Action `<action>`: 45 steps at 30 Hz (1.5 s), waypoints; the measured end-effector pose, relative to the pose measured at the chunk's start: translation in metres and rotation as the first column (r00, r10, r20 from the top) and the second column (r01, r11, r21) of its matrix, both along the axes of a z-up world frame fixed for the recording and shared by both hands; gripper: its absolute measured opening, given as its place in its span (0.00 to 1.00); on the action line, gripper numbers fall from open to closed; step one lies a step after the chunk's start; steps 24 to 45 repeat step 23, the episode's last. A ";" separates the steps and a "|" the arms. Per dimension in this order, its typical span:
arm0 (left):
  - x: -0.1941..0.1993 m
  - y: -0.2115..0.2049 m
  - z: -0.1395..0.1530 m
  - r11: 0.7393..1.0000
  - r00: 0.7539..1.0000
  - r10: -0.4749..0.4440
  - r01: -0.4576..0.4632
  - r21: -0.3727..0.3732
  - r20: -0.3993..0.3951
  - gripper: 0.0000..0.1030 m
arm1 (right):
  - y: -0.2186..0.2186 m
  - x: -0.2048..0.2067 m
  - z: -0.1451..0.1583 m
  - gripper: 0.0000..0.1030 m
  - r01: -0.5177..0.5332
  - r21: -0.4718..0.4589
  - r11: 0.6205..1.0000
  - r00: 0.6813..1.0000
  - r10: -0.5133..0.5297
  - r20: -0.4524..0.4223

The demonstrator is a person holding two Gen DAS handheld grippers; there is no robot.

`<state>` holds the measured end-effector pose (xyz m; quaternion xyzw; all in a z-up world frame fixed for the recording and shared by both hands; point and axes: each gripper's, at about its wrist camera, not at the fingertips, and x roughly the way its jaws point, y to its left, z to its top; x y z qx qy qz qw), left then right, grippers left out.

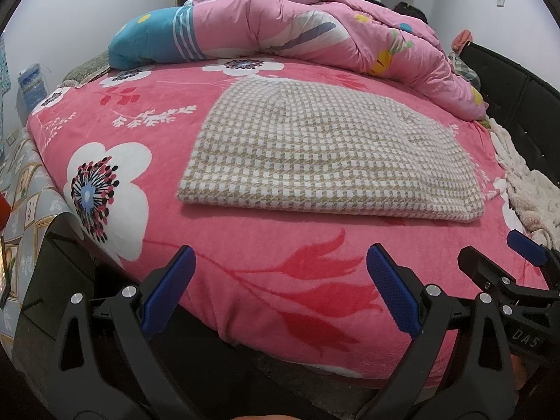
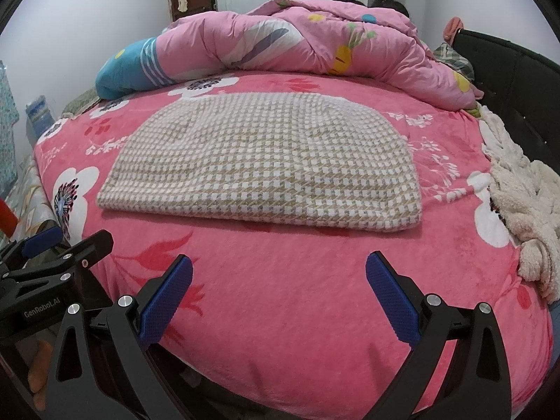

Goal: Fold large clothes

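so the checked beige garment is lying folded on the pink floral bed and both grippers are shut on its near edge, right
Not quite. The checked beige garment does lie folded on the pink floral bed, but neither gripper holds it. In both wrist views the left gripper and right gripper are open, hanging over the bed's near edge, short of the garment.

My right gripper (image 2: 279, 294) hovers over the near edge of the bed (image 2: 280, 315), jaws spread wide and empty. Ahead, a folded beige-and-white checked garment (image 2: 259, 164) lies flat on the pink floral blanket. My left gripper (image 2: 63, 241) shows at far left.
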<state>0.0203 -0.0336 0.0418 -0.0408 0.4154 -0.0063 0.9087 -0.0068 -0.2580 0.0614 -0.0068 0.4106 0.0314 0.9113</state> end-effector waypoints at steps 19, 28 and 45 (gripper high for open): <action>0.001 0.002 -0.001 1.000 1.000 -0.002 0.002 -0.002 0.000 0.92 | 0.001 0.000 0.000 0.94 -0.003 0.001 1.000 1.000 0.003 -0.001; 0.001 0.002 -0.001 1.000 1.000 -0.001 0.001 -0.002 0.000 0.92 | 0.001 0.000 -0.001 0.94 -0.003 0.002 1.000 1.000 0.003 -0.002; 0.001 0.002 -0.001 1.000 1.000 -0.001 0.001 -0.002 0.000 0.92 | 0.001 0.000 -0.001 0.94 -0.003 0.002 1.000 1.000 0.003 -0.002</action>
